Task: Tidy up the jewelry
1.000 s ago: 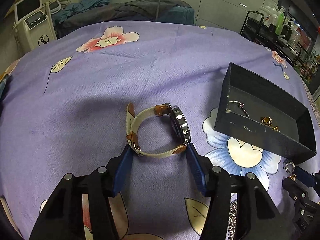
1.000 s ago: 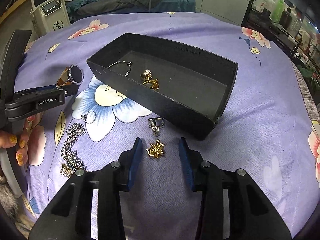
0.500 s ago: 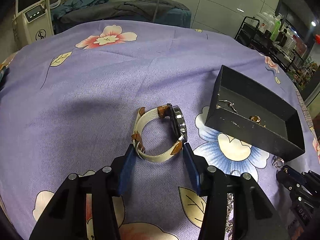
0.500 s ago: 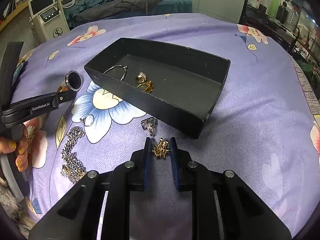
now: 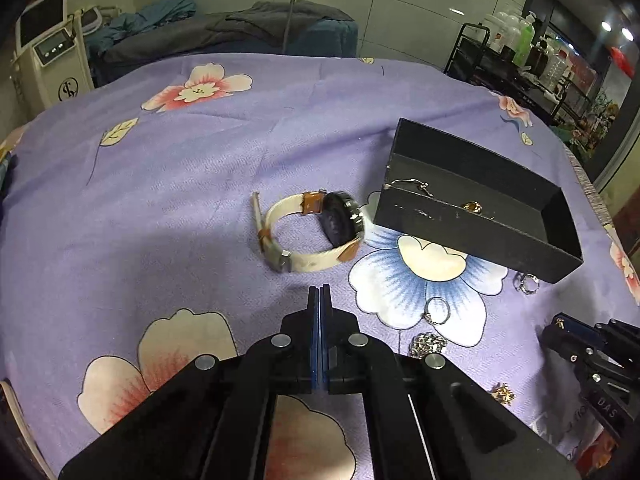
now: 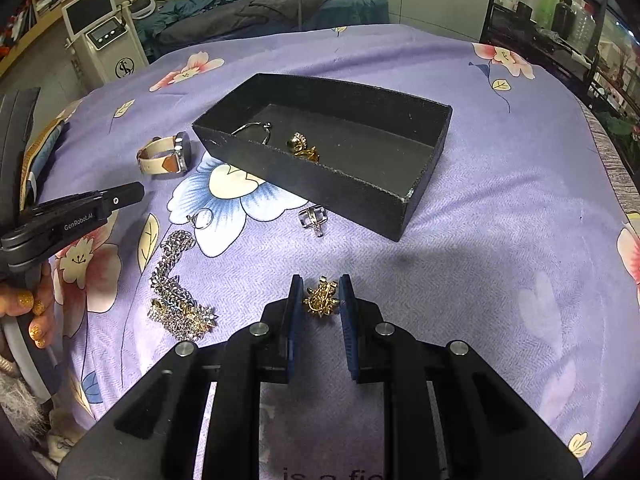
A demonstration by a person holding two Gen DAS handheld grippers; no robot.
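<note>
A black box (image 6: 424,152) (image 5: 480,232) lies on the purple floral cloth and holds a silver hoop (image 6: 256,130) and gold pieces (image 6: 304,148). A cream-strapped watch (image 5: 312,232) (image 6: 164,158) lies left of the box. My left gripper (image 5: 320,292) is shut and empty, just short of the watch. My right gripper (image 6: 320,296) is shut on a gold brooch (image 6: 321,301), held between its blue pads above the cloth. A silver chain (image 6: 176,296), a thin ring (image 6: 202,218) and a silver ring (image 6: 314,216) lie loose in front of the box.
The left gripper's body (image 6: 68,216) and the hand holding it reach in from the left of the right wrist view. A white machine (image 6: 104,40) and a dark rack with bottles (image 6: 540,20) stand beyond the table's far edge.
My left gripper pulled back from around the watch and shut empty. My right gripper closed on the gold brooch and drew it back from the box.
</note>
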